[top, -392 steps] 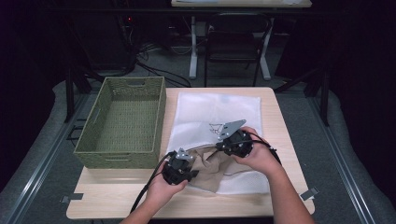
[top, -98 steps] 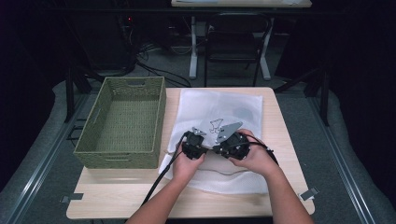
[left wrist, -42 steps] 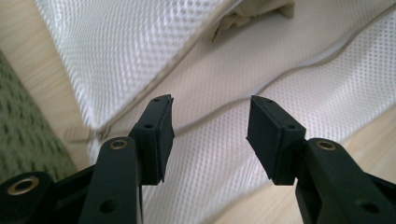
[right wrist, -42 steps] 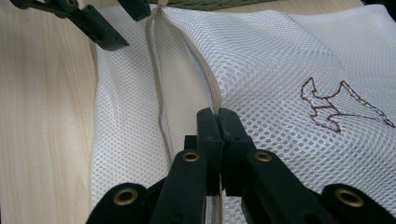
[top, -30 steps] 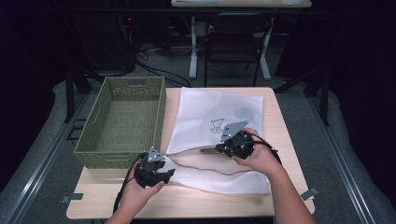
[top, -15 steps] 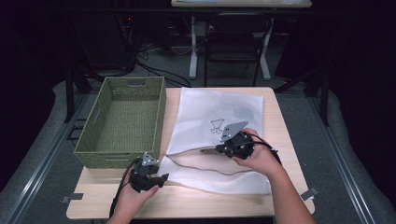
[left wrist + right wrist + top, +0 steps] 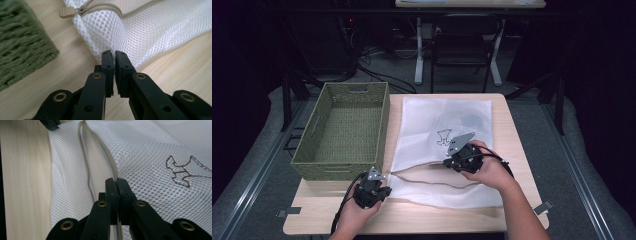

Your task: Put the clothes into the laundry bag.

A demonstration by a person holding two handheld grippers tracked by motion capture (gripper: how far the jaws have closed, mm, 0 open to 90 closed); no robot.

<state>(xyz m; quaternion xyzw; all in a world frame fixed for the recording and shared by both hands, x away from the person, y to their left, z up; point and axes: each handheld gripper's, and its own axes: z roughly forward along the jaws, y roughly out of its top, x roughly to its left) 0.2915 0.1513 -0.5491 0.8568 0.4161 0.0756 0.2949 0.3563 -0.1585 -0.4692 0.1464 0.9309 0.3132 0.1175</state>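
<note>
A white mesh laundry bag (image 7: 442, 117) lies flat on the table with its tan zipper (image 7: 427, 179) open along the near side. My left gripper (image 7: 384, 190) is at the bag's near-left corner. Its jaws have just closed, and in the left gripper view (image 7: 114, 53) they pinch the mesh corner (image 7: 107, 40) just below the tan zipper pull (image 7: 65, 11). My right gripper (image 7: 446, 162) rests on the bag's middle, and in the right gripper view (image 7: 117, 181) it is shut on the upper zipper edge (image 7: 110, 157). A brown embroidered outline (image 7: 182, 172) lies beside it.
A green woven basket (image 7: 343, 167) stands empty on the table's left half, close to my left gripper. Bare wooden tabletop (image 7: 437, 215) runs along the front edge. A chair and desk legs stand on the dark floor beyond the table.
My left hand has shifted slightly toward the front edge, at the bag's near-left corner. The right hand and its gripper have stayed where they were.
</note>
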